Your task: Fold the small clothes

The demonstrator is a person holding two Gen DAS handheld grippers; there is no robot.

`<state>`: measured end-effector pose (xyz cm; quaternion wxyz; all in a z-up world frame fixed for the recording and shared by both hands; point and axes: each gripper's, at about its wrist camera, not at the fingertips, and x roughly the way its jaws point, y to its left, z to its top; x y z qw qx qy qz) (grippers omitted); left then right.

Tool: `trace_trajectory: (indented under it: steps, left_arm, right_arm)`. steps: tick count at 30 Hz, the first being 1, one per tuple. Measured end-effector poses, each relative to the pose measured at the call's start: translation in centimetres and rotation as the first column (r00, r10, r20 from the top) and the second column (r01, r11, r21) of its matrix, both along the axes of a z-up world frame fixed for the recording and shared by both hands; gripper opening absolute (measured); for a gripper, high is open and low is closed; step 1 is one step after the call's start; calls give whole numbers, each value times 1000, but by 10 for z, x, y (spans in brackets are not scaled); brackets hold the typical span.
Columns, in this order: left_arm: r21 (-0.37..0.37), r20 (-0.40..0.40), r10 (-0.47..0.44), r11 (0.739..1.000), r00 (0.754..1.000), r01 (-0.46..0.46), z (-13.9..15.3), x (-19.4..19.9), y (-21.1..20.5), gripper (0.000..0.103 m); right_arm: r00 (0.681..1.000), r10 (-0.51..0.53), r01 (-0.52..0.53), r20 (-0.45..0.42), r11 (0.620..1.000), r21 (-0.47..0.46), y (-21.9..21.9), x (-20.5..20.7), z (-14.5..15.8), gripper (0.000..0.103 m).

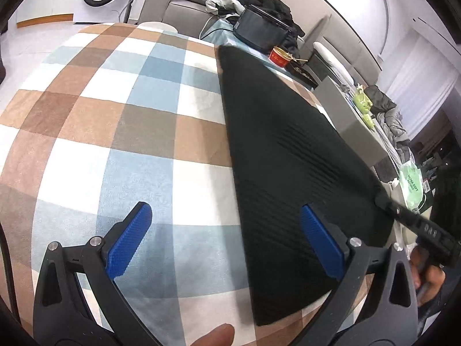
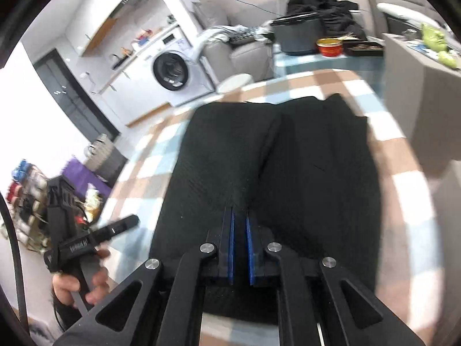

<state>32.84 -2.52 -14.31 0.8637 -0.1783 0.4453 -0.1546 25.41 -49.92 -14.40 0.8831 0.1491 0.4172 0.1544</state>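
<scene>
A black ribbed garment (image 1: 288,155) lies flat on the checked cloth (image 1: 115,121) of the table. In the right wrist view the garment (image 2: 317,158) shows a raised fold running up its middle. My left gripper (image 1: 224,230) is open, its blue pads wide apart; its right finger is over the garment's left edge and its left finger is over bare cloth. My right gripper (image 2: 239,225) is shut on the near edge of the garment at the foot of the fold. The right gripper also shows in the left wrist view (image 1: 383,199) at the garment's right corner.
At the table's far end stand a dark case (image 1: 259,28), a red tin (image 1: 281,56) and a grey box (image 1: 351,121). A sofa (image 1: 178,8) with clothes and a washing machine (image 2: 173,72) are beyond. The left gripper (image 2: 126,223) shows at the table's left edge.
</scene>
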Motion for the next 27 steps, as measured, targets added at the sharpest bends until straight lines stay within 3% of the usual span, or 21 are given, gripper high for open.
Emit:
trace_trajectory:
  steps: [4, 6, 8, 10, 11, 18, 20, 22, 24, 27]
  left_arm:
    - [21, -39, -21, 1000, 999, 22, -12, 7, -9, 102]
    - [49, -60, -39, 998, 997, 41, -18, 10, -16, 102]
    - [92, -38, -47, 995, 998, 50, -17, 8, -24, 102]
    - [117, -38, -62, 991, 997, 66, -19, 10, -33, 102]
    - [129, -32, -62, 990, 998, 66, -17, 8, -38, 102]
    - [107, -43, -76, 991, 996, 81, -16, 8, -42, 102]
    - [104, -43, -77, 991, 996, 81, -16, 9, -40, 102]
    - [98, -42, -79, 992, 996, 83, -16, 9, -39, 102]
    - [94, -41, -82, 992, 996, 85, -16, 10, -38, 102]
    - [91, -43, -79, 992, 996, 83, -15, 11, -38, 102]
  right_arm:
    - [993, -79, 67, -92, 990, -121, -10, 7, -27, 9]
    - [990, -72, 61, -124, 994, -89, -18, 9, -33, 14]
    - [993, -92, 86, -80, 994, -75, -28, 4, -27, 21]
    - [991, -130, 127, -30, 988, -91, -34, 3, -20, 39]
    - [991, -137, 135, -11, 987, -92, -37, 8, -19, 41]
    - [981, -173, 164, -82, 981, -106, -52, 69, -42, 42]
    - [980, -166, 156, -114, 984, -90, -54, 86, -50, 37]
    - [984, -136, 125, -111, 987, -98, -50, 96, -53, 5]
    - [991, -110, 101, -81, 989, -103, -45, 95, -45, 5]
    - [994, -100, 104, 36, 984, -145, -41, 81, -14, 4]
